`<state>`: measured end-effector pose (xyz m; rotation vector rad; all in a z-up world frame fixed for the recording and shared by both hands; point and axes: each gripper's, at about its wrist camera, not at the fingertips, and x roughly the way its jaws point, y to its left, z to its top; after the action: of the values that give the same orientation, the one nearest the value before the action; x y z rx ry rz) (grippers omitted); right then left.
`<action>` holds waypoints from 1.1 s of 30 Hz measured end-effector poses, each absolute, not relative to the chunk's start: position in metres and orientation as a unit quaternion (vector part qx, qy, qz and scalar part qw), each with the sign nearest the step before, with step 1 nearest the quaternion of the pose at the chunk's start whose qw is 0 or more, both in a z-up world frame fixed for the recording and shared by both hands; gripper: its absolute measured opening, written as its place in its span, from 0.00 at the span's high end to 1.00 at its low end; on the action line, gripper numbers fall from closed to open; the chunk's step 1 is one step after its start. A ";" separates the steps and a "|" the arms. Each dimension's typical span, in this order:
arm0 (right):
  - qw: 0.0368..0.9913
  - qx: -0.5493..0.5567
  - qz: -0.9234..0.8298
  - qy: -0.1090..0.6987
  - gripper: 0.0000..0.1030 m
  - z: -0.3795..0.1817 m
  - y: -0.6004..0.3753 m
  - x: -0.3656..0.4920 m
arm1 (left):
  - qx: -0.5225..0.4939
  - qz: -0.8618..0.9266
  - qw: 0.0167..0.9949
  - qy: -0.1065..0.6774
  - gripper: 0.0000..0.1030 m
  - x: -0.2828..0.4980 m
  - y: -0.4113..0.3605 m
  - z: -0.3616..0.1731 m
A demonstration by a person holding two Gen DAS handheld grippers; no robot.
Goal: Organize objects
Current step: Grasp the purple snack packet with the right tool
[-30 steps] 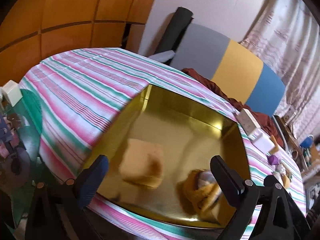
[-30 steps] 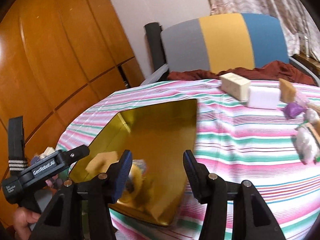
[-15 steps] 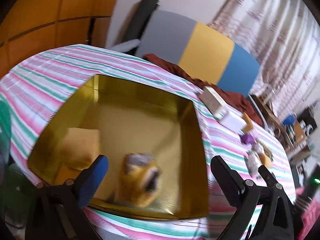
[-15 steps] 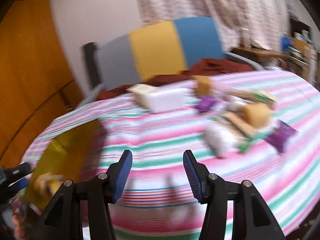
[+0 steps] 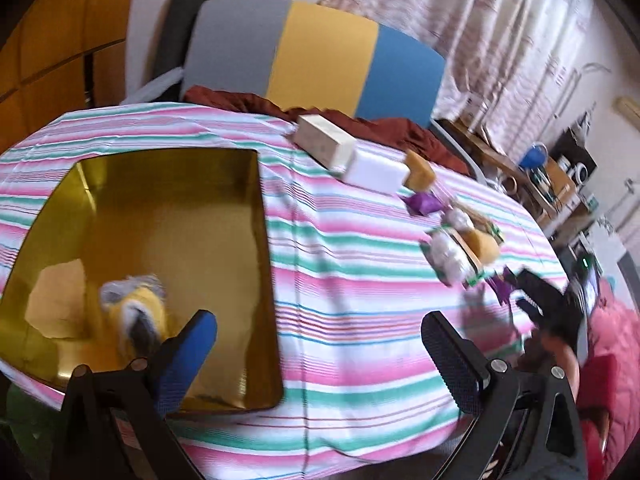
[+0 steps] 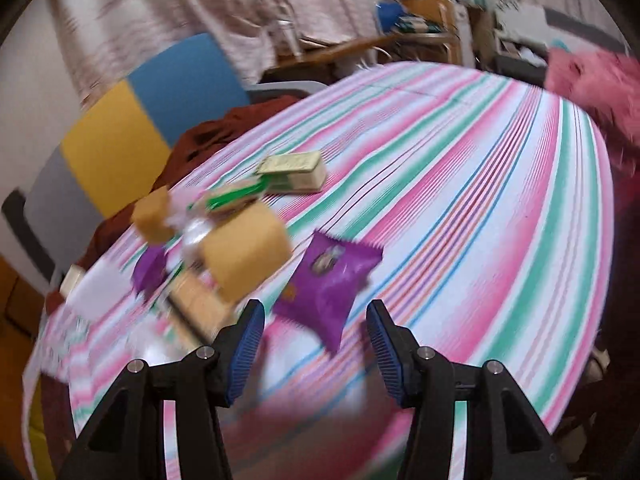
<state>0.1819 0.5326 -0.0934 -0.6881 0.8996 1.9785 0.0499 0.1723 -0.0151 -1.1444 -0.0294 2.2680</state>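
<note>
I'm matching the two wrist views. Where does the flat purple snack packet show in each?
Left wrist: purple snack packet, far right, blurred, beside the right gripper.
Right wrist: purple snack packet, lower centre, just beyond the open fingers.
Shared landmark: tan block, next to it.

One gold tray [image 5: 256,208], two purple packets [image 6: 326,280].

You've got soft daylight through the curtains [image 5: 500,40] at 1 o'clock, and glare on the gold tray [image 5: 256,280]. Both views are motion-smeared, the right one worse, with heavy fisheye bending and black corners.
</note>
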 end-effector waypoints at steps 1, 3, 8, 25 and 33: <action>0.417 -0.273 0.788 0.361 0.48 -0.095 0.537 0.182 | -0.435 0.849 0.301 -0.006 0.00 0.052 0.176 -0.017; 0.416 -0.276 0.790 0.356 0.48 -0.098 0.546 0.172 | -0.440 0.845 0.303 -0.001 0.00 0.055 0.180 -0.021; 0.427 -0.287 0.790 0.333 0.56 -0.105 0.555 0.156 | -0.448 0.839 0.308 0.012 0.00 0.059 0.189 -0.026; 0.419 -0.250 0.827 0.278 0.62 -0.104 0.530 0.164 | -0.475 0.808 0.348 0.015 0.00 0.040 0.284 -0.046; 0.421 -0.230 0.836 0.268 0.62 -0.101 0.529 0.162 | -0.491 0.785 0.377 0.014 0.00 0.035 0.351 -0.061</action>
<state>0.1618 0.5293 -0.1014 -0.5755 0.6722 2.0934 0.0347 0.3515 -0.0610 -1.2567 0.0354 2.0082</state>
